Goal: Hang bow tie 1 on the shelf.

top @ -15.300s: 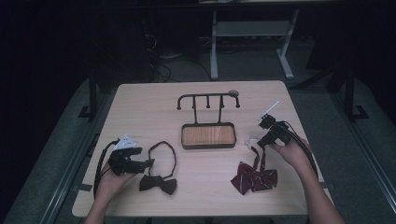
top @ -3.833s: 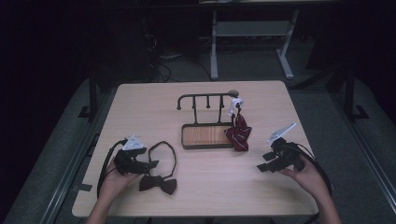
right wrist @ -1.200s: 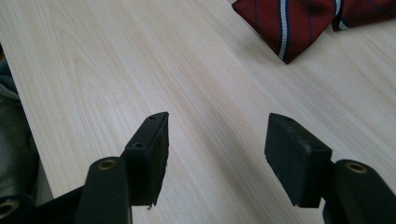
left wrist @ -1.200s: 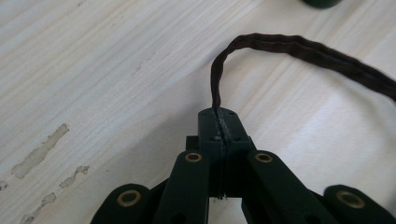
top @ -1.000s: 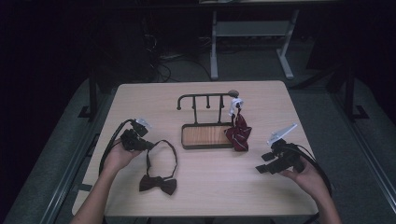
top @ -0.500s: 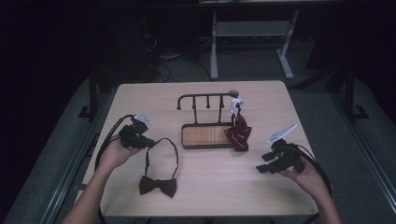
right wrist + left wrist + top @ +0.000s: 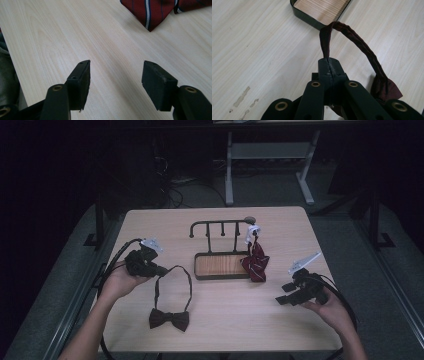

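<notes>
A dark bow tie [image 7: 169,319] lies near the table's front left, its neck strap [image 7: 175,276] looping up to my left gripper [image 7: 163,270], which is shut on the strap. In the left gripper view the strap [image 7: 352,40] arches out of the pinched jaws and runs down to the bow [image 7: 385,88]. A red striped tie [image 7: 255,263] hangs from the right end of a black rack [image 7: 220,226] over its wooden tray [image 7: 197,268]. My right gripper [image 7: 283,295] rests open at the right, holding nothing; its view has the red tie's tip [image 7: 151,11] ahead.
The light wooden table [image 7: 230,320] has bare room in the front middle. The rack's other pegs are free. The table edge [image 7: 15,65] is close on the left of the right gripper view. Dark floor and a white stand [image 7: 265,155] lie beyond the table.
My left gripper has risen and moved away from the bow with the strap pinched, drawing the loop out longer. The right gripper has stayed put.
</notes>
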`<action>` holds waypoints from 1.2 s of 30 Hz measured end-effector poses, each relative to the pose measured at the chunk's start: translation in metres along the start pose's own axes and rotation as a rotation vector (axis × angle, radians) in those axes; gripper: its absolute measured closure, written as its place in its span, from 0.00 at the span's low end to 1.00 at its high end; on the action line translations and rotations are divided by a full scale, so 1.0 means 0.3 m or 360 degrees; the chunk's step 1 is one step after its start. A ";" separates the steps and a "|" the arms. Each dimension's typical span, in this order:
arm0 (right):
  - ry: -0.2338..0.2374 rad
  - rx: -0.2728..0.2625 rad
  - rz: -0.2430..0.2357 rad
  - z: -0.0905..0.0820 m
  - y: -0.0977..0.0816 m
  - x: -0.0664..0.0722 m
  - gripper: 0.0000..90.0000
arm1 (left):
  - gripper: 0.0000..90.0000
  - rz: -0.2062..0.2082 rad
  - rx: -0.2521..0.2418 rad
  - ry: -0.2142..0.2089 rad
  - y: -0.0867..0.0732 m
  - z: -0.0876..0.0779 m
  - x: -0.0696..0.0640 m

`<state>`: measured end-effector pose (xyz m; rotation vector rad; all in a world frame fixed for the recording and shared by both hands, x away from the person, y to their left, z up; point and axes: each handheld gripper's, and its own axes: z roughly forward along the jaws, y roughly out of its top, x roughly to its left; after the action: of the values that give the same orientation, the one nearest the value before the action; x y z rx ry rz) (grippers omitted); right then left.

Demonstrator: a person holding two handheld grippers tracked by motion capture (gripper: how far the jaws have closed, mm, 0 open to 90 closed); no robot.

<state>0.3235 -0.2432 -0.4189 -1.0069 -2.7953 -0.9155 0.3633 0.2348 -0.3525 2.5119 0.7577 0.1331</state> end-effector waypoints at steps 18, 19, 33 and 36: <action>-0.0006 -0.0002 -0.0011 0.001 0.004 0.001 0.44 | 1.00 0.0064 -0.0035 -0.0048 0.049 -0.061 -0.021; -0.0006 -0.0003 -0.0011 0.002 0.004 0.000 0.44 | 1.00 0.0073 -0.0033 -0.0047 0.052 -0.065 -0.021; -0.0006 -0.0007 -0.0006 -0.005 0.000 -0.005 0.44 | 1.00 0.0127 -0.0027 -0.0084 0.092 -0.104 -0.032; -0.0008 -0.0007 -0.0004 -0.005 -0.002 -0.008 0.44 | 1.00 0.0140 -0.0024 -0.0090 0.099 -0.108 -0.034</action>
<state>0.3248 -0.2458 -0.4184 -1.0077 -2.8007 -0.9211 0.3618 0.2222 -0.3092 2.5245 0.6216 0.0974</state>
